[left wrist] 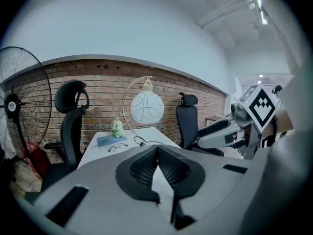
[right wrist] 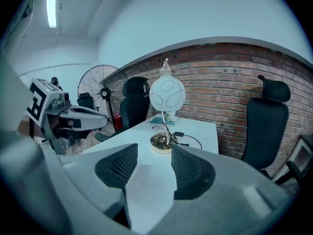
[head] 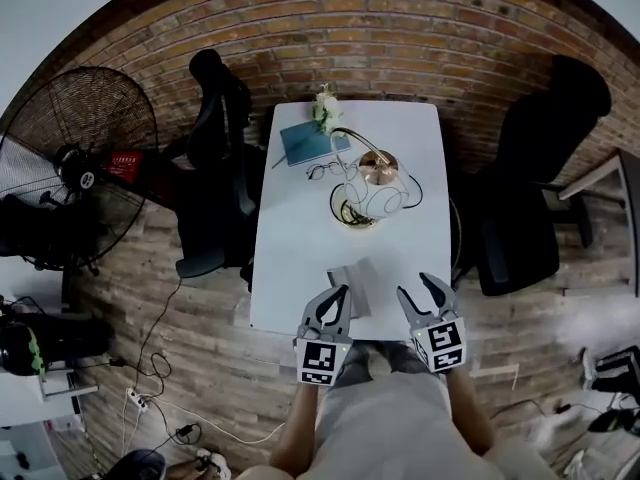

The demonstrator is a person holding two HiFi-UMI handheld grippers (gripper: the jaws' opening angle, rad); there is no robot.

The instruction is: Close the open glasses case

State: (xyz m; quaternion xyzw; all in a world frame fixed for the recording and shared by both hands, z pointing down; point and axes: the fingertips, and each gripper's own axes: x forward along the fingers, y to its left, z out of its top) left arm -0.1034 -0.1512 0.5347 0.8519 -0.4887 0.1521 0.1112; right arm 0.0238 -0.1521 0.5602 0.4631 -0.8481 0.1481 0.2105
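The grey glasses case (head: 356,280) lies open near the front edge of the white table (head: 300,238); neither gripper view shows it. My left gripper (head: 340,293) hovers over the case's left part, its fingertips touching with nothing between them (left wrist: 157,147). My right gripper (head: 420,286) is just to the right of the case, apart from it, with its jaws spread open (right wrist: 154,148) and empty. Each gripper shows at the edge of the other's view.
A globe lamp (head: 378,196) on a gold base (head: 357,215) stands mid-table with its cord. Spectacles (head: 325,170), a blue notebook (head: 308,143) and white flowers (head: 325,108) lie at the far end. Black office chairs (head: 215,158) flank the table; a fan (head: 75,163) stands left.
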